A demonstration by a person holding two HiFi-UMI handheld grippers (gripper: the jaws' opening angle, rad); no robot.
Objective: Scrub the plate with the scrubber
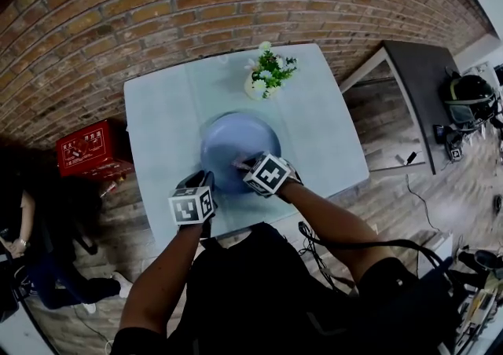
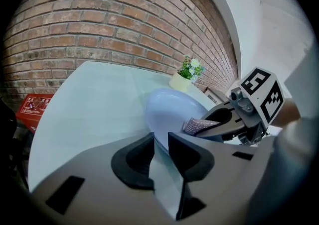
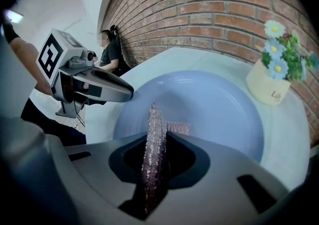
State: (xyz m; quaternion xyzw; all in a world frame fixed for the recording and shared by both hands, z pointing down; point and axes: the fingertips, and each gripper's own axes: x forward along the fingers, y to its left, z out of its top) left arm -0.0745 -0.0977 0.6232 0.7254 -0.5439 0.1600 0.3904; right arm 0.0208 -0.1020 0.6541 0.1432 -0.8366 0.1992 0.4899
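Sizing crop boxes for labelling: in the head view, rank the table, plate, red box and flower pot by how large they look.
1. table
2. plate
3. red box, only slightly smaller than the plate; it sits lower, on the floor, so this rank is unsure
4. flower pot

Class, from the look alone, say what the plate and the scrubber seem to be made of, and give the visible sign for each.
Plate: likely glazed ceramic or melamine; it is pale blue, smooth and evenly coloured, with a soft sheen. Scrubber: seemingly a thin synthetic cloth with metallic thread; its surface is pinkish, knobbly and glittering.
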